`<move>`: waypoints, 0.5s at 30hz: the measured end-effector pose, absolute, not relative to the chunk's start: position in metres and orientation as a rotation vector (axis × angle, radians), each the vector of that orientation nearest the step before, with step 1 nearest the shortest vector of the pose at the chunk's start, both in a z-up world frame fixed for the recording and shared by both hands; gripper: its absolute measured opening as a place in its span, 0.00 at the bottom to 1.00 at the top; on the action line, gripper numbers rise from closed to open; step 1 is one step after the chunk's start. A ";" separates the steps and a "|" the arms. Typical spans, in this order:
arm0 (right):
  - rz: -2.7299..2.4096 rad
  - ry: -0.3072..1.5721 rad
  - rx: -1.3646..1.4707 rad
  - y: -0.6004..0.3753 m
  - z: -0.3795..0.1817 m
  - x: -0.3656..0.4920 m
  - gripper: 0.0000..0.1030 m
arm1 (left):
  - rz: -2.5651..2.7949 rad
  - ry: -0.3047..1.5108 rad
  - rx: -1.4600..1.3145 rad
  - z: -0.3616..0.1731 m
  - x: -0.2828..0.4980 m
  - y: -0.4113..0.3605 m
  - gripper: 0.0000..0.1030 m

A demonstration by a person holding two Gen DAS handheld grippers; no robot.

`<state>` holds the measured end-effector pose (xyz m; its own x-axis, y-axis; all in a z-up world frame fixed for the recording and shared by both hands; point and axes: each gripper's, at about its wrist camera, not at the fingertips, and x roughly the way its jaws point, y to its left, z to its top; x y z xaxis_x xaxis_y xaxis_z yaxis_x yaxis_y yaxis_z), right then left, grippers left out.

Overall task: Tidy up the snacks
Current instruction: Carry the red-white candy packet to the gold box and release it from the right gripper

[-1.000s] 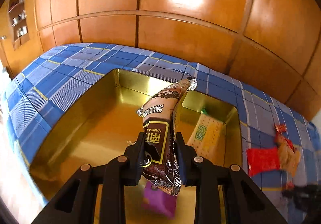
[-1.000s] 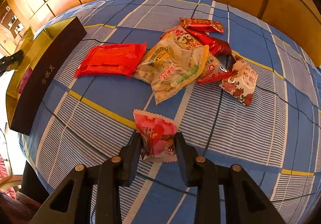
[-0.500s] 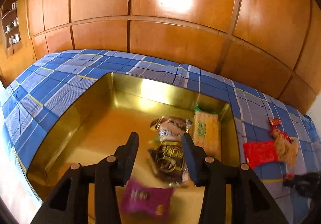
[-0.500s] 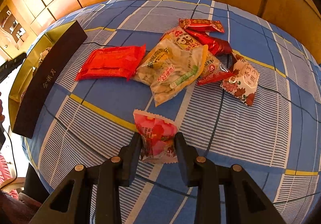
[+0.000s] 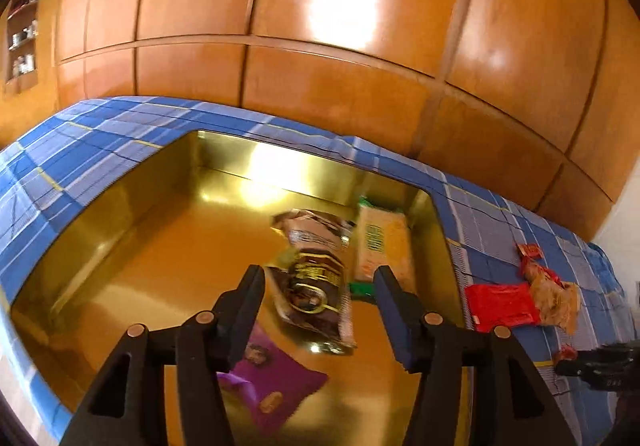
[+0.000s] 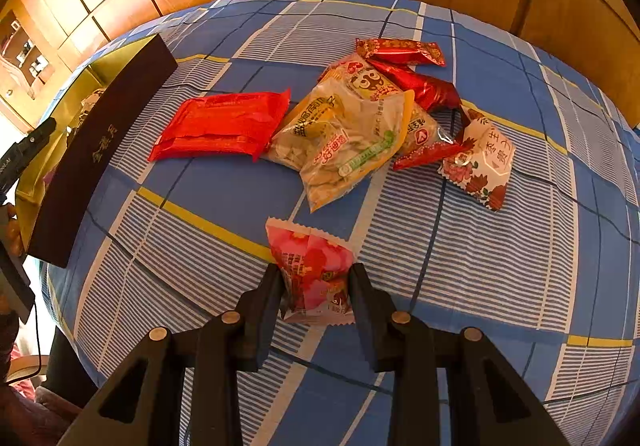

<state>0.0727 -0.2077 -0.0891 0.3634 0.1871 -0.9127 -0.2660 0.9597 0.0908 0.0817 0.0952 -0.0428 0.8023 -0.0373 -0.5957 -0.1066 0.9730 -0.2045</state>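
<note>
My left gripper (image 5: pixel 319 300) is open and empty above the gold tin box (image 5: pixel 120 214). In the box lie a brown snack packet (image 5: pixel 316 286), a yellow cracker packet (image 5: pixel 380 242) and a purple packet (image 5: pixel 272 386). My right gripper (image 6: pixel 315 286) is shut on a pink snack packet (image 6: pixel 310 266) just over the blue checked cloth (image 6: pixel 480 266). Further on lie a red packet (image 6: pixel 224 126), a clear bag of nuts (image 6: pixel 352 142), red wrapped sweets (image 6: pixel 404 50) and a white flowered packet (image 6: pixel 480 162).
The box's dark outer wall (image 6: pixel 100 150) stands at the left of the right wrist view. Wooden wall panels (image 5: pixel 320 46) rise behind the table. The snack pile also shows at the right of the left wrist view (image 5: pixel 520 298). The table edge drops off near left.
My left gripper opened and let go of the brown packet, which dropped into the box beside the cracker packet; the gripper then lifted. My right gripper kept its hold on the pink packet.
</note>
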 end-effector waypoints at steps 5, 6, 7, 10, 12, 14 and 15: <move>0.267 1.157 -0.088 -0.204 -0.087 0.072 0.33 | -0.009 0.659 -0.232 -0.042 0.086 0.079 0.56; 0.258 1.154 -0.089 -0.203 -0.087 0.071 0.33 | -0.007 0.656 -0.232 -0.040 0.084 0.077 0.56; 0.248 1.149 -0.087 -0.201 -0.087 0.070 0.33 | -0.006 0.656 -0.235 -0.038 0.083 0.076 0.58; 0.235 1.143 -0.073 -0.199 -0.088 0.069 0.32 | 0.034 0.677 -0.192 -0.027 0.073 0.071 0.69; 0.230 1.142 -0.051 -0.199 -0.087 0.068 0.31 | 0.043 0.693 -0.168 -0.021 0.064 0.069 0.69; 0.239 1.135 -0.011 -0.197 -0.085 0.066 0.31 | 0.031 0.709 -0.147 -0.014 0.053 0.067 0.70; 0.245 1.129 0.004 -0.196 -0.083 0.065 0.31 | 0.032 0.710 -0.130 -0.012 0.048 0.066 0.70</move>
<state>0.0648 -0.1963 -0.0832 0.4033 0.1957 -0.8939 -0.1922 0.9732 0.1264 0.0477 0.0663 -0.0118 0.7585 -0.0153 -0.6515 -0.0731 0.9914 -0.1083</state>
